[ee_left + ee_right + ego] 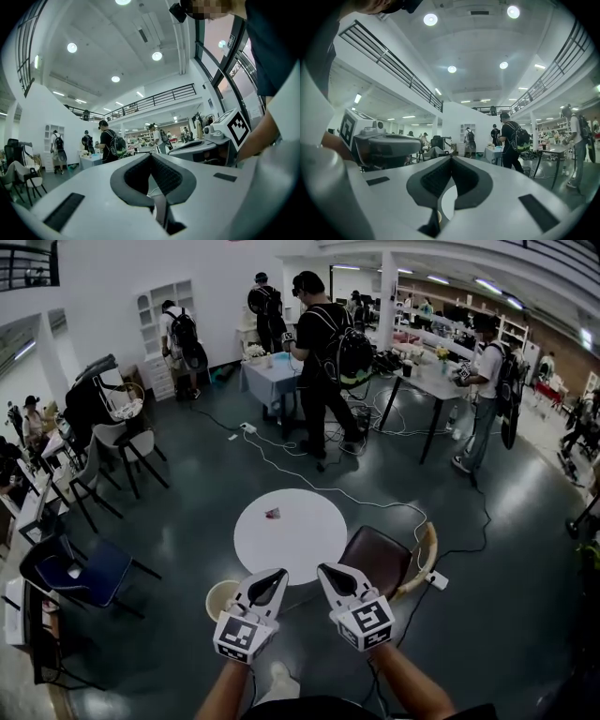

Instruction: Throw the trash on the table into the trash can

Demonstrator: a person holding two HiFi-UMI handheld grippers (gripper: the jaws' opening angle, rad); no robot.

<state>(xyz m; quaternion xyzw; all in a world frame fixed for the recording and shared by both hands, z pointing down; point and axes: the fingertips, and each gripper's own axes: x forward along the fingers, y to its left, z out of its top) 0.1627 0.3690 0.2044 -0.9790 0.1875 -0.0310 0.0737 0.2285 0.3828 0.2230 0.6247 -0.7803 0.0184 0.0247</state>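
While pressed together, jaws of left gripper (280, 572) and right gripper (323, 569) — trash (273, 513) well ahead.

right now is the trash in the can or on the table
Out: the trash lies on the white table, apart from the trash can.

No readable text, no numbers (anywhere)

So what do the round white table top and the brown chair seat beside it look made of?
The round white table top: probably matte laminate or painted board, evenly white without glare. The brown chair seat: likely leather or vinyl padding, with a faint sheen.
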